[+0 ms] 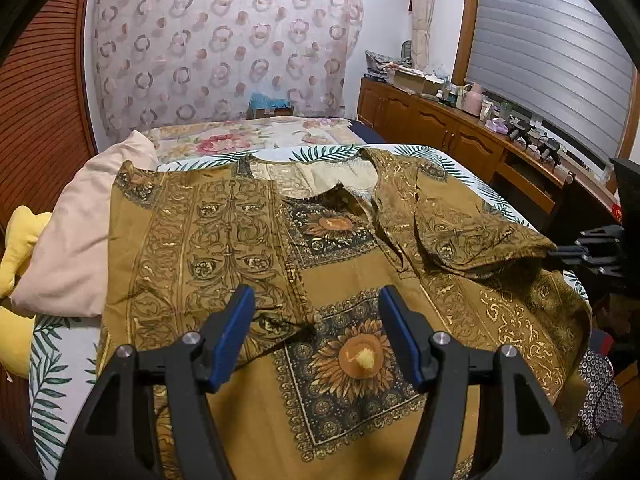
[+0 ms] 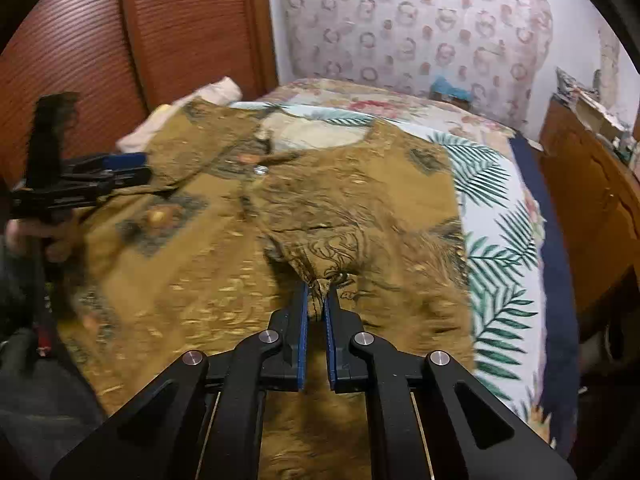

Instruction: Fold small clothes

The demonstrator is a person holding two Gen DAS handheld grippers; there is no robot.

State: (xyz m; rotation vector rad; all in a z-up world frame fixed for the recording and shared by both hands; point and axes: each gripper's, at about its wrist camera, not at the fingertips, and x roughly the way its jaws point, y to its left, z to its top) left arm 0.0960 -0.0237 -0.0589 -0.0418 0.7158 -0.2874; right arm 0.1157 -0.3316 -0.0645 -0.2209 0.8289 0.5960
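Shirt (image 2: 224,264) fabric sat pinched in my right gripper (image 2: 317,300), its blue pads closed on a bunched fold of the sleeve. My left gripper (image 1: 316,320) hung with jaws apart and empty above the shirt's sunflower panel (image 1: 356,356). I saw the shirt spread on the bed (image 2: 504,216), beside a pink pillow (image 1: 76,240).

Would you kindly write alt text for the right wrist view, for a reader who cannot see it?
The right gripper is shut on a bunched edge of a mustard patterned shirt spread on a bed with a leaf-print cover. At far left, the left gripper hovers over the shirt, held by a hand.
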